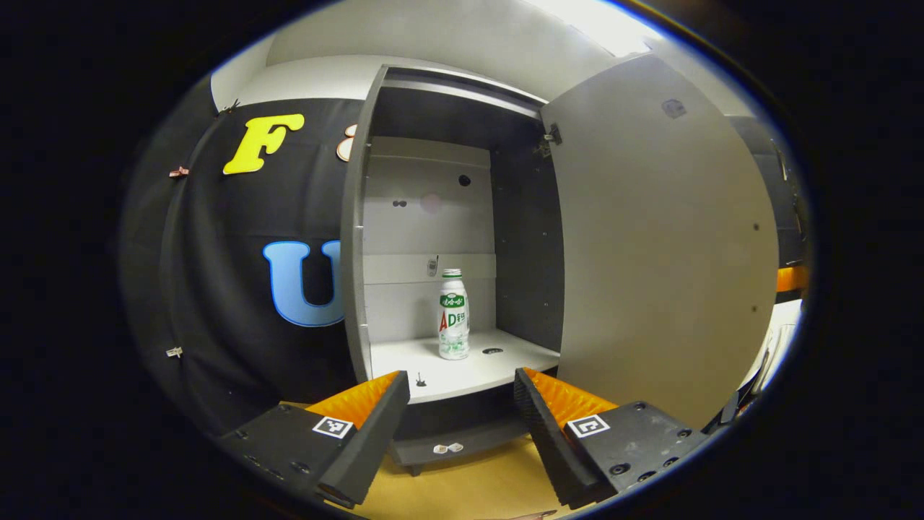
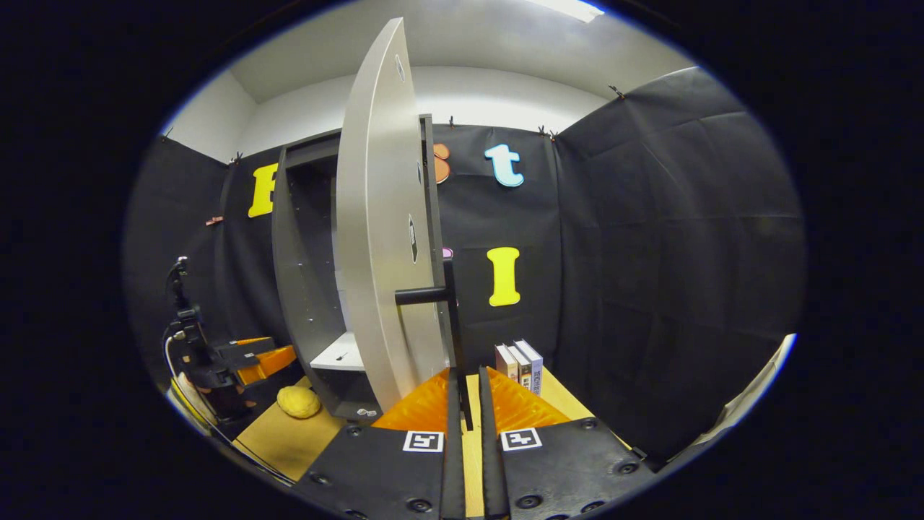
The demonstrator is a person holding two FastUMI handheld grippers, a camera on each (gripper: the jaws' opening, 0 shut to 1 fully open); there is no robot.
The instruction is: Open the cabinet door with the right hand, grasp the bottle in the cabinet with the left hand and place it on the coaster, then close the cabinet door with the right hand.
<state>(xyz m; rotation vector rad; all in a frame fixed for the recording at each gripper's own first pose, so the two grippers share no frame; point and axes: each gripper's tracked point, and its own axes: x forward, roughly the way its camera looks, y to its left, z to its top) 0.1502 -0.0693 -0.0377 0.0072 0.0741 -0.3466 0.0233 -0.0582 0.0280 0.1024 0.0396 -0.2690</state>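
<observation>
White bottle (image 1: 454, 315) with green cap and label, grey cabinet door (image 1: 660, 238), yellow sponge (image 2: 299, 401).

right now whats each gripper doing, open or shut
Left gripper: open, empty, facing the bottle in the cabinet.
Right gripper: shut on the door handle.

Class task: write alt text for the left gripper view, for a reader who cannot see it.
A white plastic bottle with a green cap and label stands upright on the white shelf of an open dark grey cabinet, its pale grey door swung wide to the right. The left tongs hover open before the shelf.
</observation>
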